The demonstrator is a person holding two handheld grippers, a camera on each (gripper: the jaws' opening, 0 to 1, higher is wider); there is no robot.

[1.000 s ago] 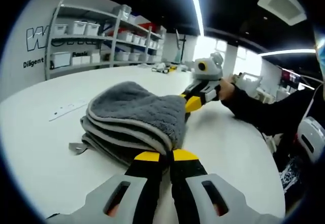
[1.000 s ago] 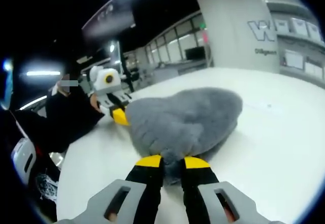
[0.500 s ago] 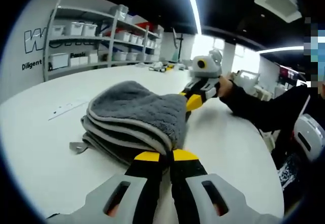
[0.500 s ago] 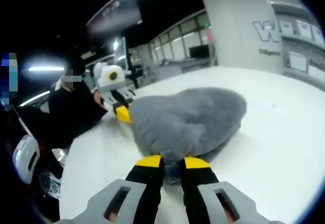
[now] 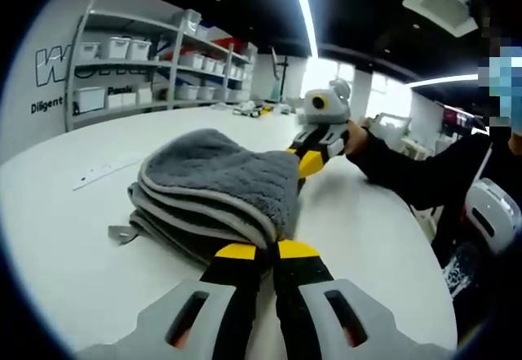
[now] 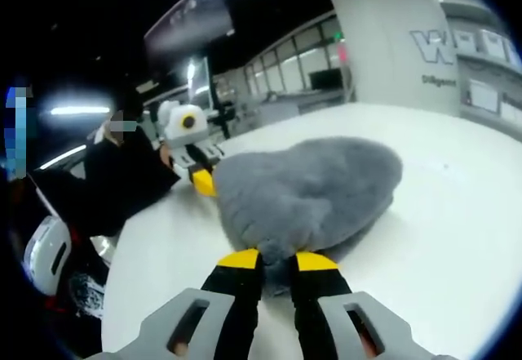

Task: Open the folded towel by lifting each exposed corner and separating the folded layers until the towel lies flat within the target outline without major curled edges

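Observation:
A thick grey towel [image 5: 216,182] lies folded in several layers on the white table [image 5: 57,237]. My left gripper [image 5: 266,251] is shut on its near corner, yellow tips pinching the top layers. My right gripper [image 5: 308,162], held by a hand in a black sleeve, grips the towel's far corner in the left gripper view. In the right gripper view the towel [image 6: 314,187] bulges up as a rounded mound, and my right gripper [image 6: 276,260] is shut on its near edge. The left gripper [image 6: 202,179] holds the towel's far left corner there.
Shelves with white bins [image 5: 134,66] stand against the wall behind the table. A thin pale strip [image 5: 106,172] lies on the table left of the towel, and a small grey tab [image 5: 121,233] sticks out beside its lower layers. The person's sleeve [image 5: 408,172] reaches in from the right.
Both views have shifted slightly with the hands. Both grippers keep their hold and the towel's shape looks the same.

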